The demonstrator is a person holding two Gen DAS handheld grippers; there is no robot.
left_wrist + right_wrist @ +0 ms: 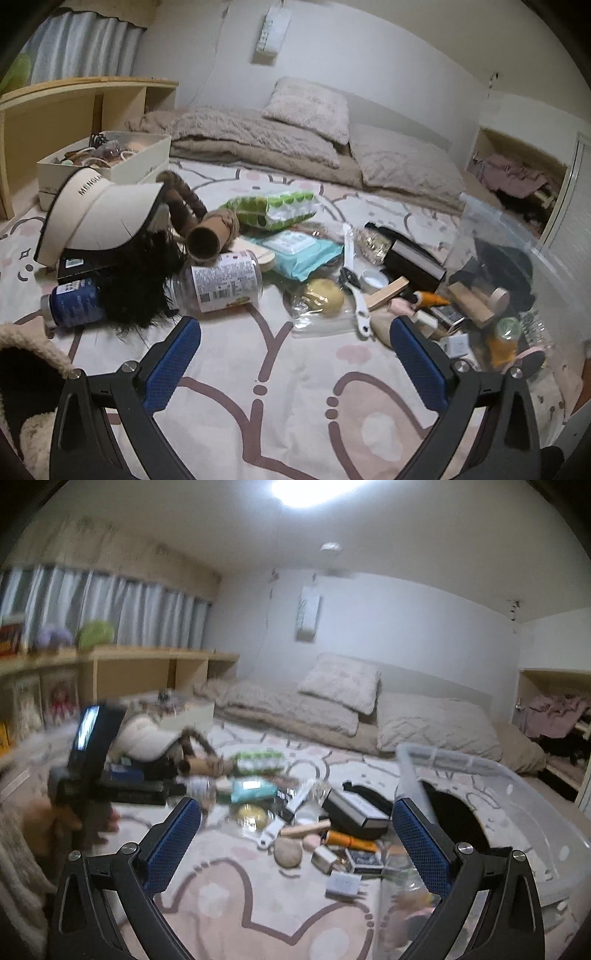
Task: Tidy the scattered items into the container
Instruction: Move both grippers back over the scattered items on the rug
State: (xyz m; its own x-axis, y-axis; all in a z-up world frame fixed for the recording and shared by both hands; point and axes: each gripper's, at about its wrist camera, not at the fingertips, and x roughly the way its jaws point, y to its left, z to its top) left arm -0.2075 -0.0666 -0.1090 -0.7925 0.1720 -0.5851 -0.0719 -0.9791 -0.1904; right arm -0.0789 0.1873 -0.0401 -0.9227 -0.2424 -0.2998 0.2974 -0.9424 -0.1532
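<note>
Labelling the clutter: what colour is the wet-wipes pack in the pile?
Teal with a white label flap, the wet-wipes pack shows best in the left wrist view.

My left wrist view sits low, close behind the clutter; my right rides higher, farther back; both face the bed (314, 147).

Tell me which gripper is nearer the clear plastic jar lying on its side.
Left. The left gripper hangs open just short of the jar, its left finger beside it. The right gripper, also open, sits farther back, over by the clear bin.
</note>
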